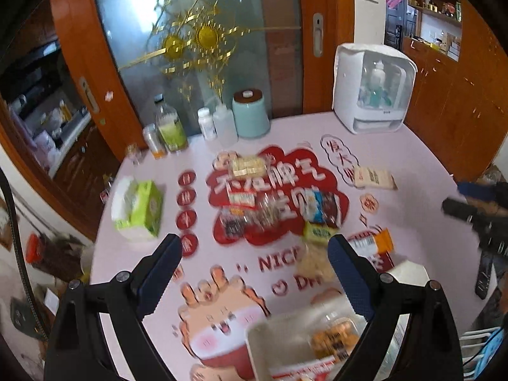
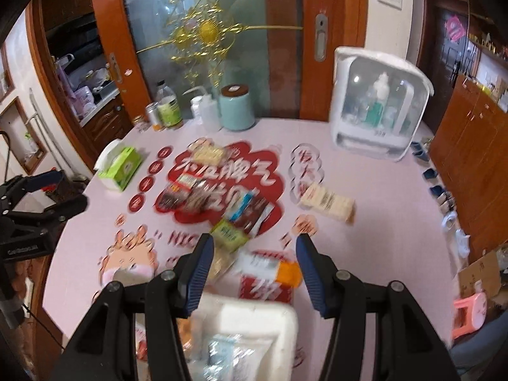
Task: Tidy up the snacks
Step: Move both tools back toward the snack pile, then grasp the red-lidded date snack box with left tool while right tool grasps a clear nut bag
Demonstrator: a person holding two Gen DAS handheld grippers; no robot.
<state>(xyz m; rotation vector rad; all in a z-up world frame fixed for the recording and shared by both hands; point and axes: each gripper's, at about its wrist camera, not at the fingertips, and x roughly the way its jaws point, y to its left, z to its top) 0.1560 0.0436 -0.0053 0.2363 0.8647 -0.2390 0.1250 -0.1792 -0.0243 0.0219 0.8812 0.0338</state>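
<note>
Both the left gripper (image 1: 254,254) and right gripper (image 2: 254,254) hang spread and empty above the white box (image 2: 254,317), with loose snacks (image 1: 270,209) scattered just beyond it

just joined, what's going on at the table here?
A person holds two grippers above a pink printed tablecloth strewn with snack packets. Both the left tool and the right tool are open and empty. A white rectangular bin at the near edge already holds a few packets. Loose ones remain, such as the yellow-green packet and the beige packet.
</note>
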